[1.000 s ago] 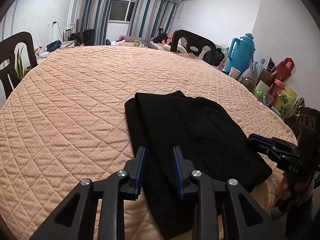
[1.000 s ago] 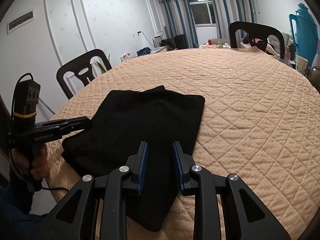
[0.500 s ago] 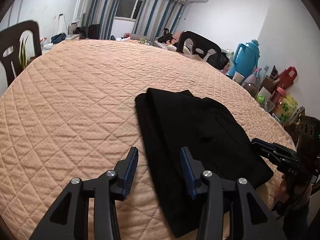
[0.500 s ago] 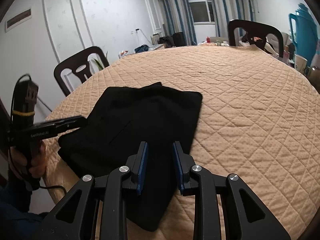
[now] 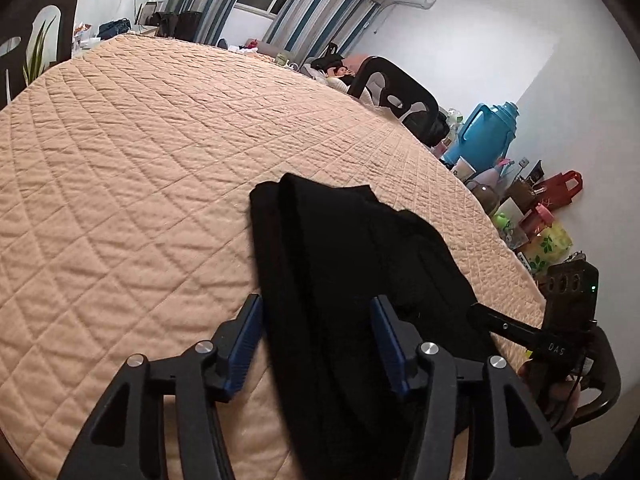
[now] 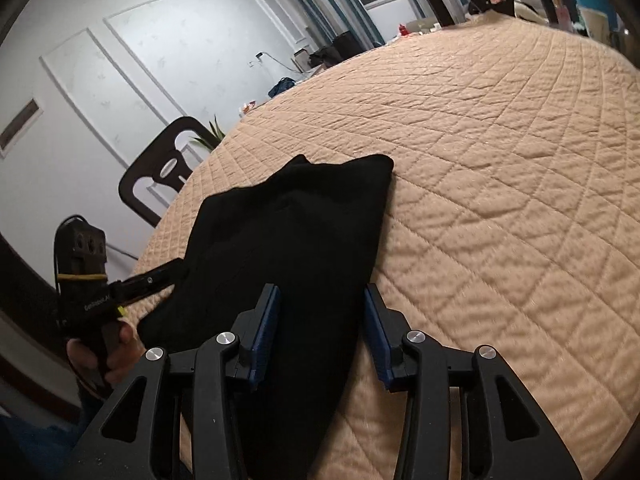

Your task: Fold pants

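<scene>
Pants, black and folded into a thick stack, lie on the near part of a round table covered by a peach quilted cloth, their near end hanging over the table's edge. The left gripper has its blue-padded fingers spread wide apart, one on each side of the stack's near left portion, clamping nothing. The right gripper is likewise spread wide, its pads straddling the stack's near right portion without closing on it; whether either pair of pads touches the fabric cannot be told. Each wrist view shows the other gripper at the stack's far side, its tip at the cloth's edge, held in a hand. Dark chairs stand around the table. Striped curtains frame a window, white panelled walls surround the room, and a blue thermos jug stands among bottles and bags beside the right wall.
</scene>
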